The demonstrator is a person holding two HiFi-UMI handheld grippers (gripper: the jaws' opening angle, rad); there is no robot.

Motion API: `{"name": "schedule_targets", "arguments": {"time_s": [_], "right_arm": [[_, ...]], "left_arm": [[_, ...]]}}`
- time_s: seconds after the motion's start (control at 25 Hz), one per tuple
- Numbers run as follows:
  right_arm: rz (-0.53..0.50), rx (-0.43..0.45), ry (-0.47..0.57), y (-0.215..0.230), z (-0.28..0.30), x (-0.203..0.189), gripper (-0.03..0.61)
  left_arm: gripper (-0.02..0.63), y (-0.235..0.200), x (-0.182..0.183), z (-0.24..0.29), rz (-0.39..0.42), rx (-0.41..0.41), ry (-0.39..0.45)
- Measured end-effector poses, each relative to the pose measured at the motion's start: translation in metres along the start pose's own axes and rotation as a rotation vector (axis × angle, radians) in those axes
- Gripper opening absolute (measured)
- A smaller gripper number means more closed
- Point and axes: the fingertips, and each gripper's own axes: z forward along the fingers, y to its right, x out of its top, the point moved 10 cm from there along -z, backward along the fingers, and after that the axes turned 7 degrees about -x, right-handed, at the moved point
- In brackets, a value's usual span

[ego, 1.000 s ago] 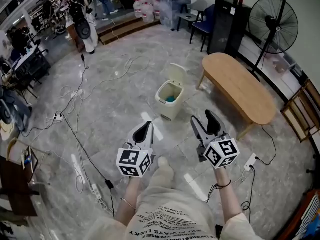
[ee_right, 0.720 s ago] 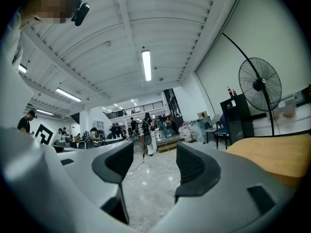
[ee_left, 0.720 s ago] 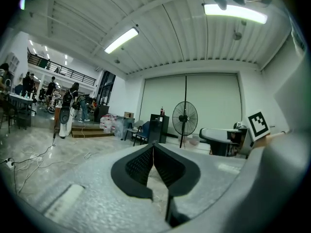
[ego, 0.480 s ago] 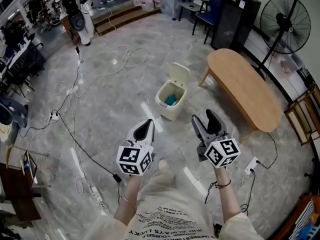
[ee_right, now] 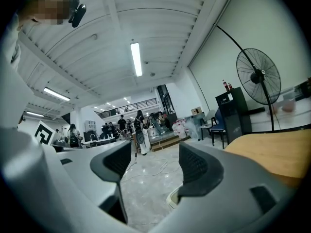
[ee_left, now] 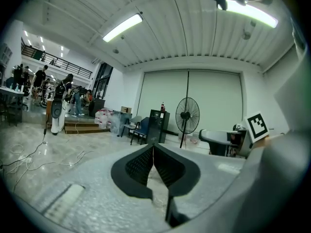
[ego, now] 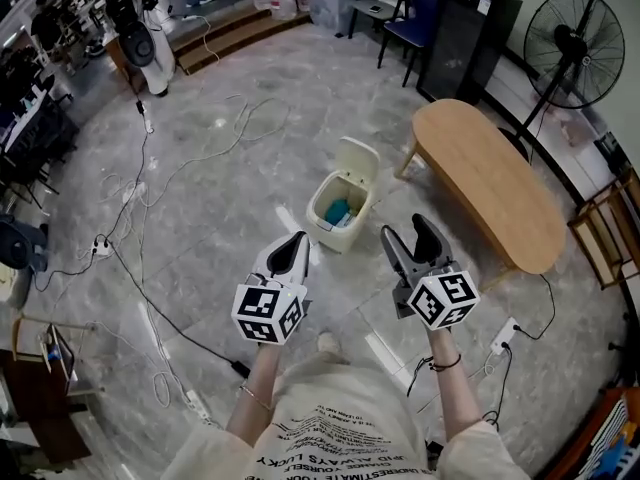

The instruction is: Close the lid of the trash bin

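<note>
ahead of the left gripper [ego: 292, 243] and the right gripper [ego: 405, 230], on the floor [ego: 230, 238]: cream trash bin [ego: 330, 236], lid [ego: 358, 160] tipped up and back on the far side, mouth open, something blue [ego: 338, 210] inside

to the bin's right, near but apart, an oval wooden table [ego: 490, 183]; beyond that a black cabinet [ego: 468, 33], a blue chair [ego: 410, 18] and a standing fan [ego: 582, 50]. loose cables [ego: 190, 183] looping over the tiles to the left, a white socket block [ego: 503, 334] by the table's near end, a white tape strip [ego: 383, 351] just short of the person's shoe [ego: 328, 343]. nothing standing between grippers and bin

glossy grey marbled tile underfoot; a wide hall, people [ee_left: 60, 101] far off by low steps

left gripper with jaws pressed together at the tips, empty, held just short of the bin's near left corner. right gripper with jaws spread wide, just been opening, nothing gripped, only floor and a slice of the bin's rim [ee_right: 172, 198] through the gap

open tile on the bin's near and left sides; table edge the closest limit on the right
</note>
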Motion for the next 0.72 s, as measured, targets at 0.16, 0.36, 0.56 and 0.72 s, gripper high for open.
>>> {"name": "schedule_targets", "arguments": {"time_s": [0.16,0.36,0.56,0.72], "right_arm": [[0.009,-0.007,-0.013,0.005,0.010,-0.006,0.291],[0.010,-0.024,-0.024,0.009,0.022,-0.007,0.291],[0.006,-0.023,-0.048,0.019,0.042,-0.015,0.291],[0.010,-0.021,-0.068,0.037,0.072,-0.017,0.291]], "left_arm": [[0.023,-0.007,-0.004,0.009,-0.003,-0.011,-0.015],[0.023,-0.017,-0.003,0.016,-0.014,-0.013,-0.029],[0.023,-0.030,-0.011,0.030,-0.036,-0.006,-0.053],[0.023,-0.047,-0.008,0.055,-0.037,0.012,-0.059]]}}
